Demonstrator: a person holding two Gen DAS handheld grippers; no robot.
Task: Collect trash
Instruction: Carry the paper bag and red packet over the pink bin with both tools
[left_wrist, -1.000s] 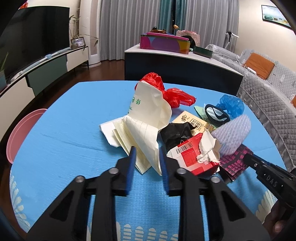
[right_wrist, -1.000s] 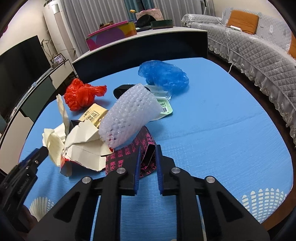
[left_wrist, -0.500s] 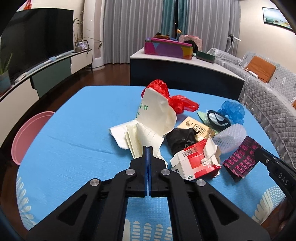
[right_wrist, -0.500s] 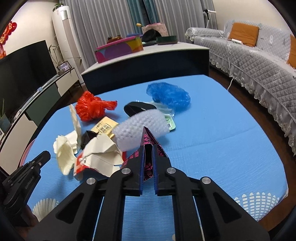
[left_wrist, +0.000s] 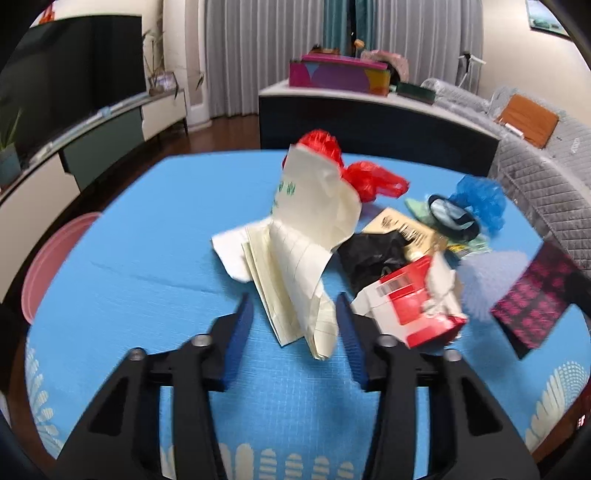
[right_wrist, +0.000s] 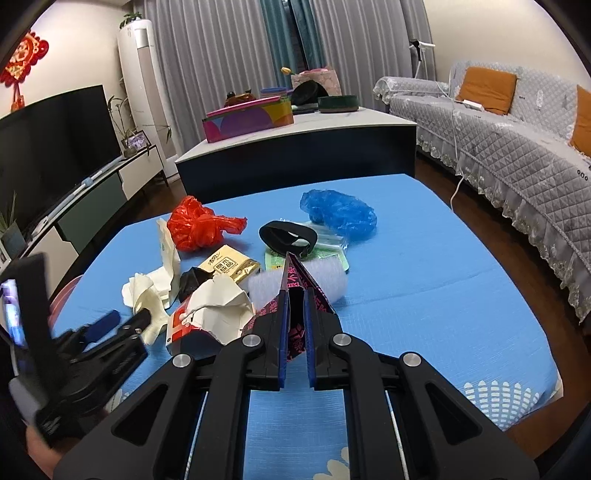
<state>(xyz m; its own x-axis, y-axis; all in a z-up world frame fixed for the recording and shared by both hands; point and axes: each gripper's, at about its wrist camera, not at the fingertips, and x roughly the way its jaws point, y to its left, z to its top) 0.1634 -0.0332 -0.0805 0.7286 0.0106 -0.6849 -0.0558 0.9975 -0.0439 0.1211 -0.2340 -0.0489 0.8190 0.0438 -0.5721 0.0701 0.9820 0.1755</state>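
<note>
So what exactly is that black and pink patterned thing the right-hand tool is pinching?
The black and pink packet looks like a flattened, glossy carton or bag, black with rows of pink characters. The right gripper is shut on its folded edge, so it rises to a peak between the pads. In the left wrist view it hangs tilted, lifted clear of the blue tablecloth, in front of a white foam sleeve.

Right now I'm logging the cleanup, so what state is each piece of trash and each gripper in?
Left gripper: jaws opening, astride the cream paper, not pressing it.
Right gripper: shut on the pink-and-black packet, lifted.
Cream paper: crumpled, partly upright.
Red carton: torn open, lying on its side.
Red bag: scrunched.
Blue bag: crumpled, lying flat.
</note>
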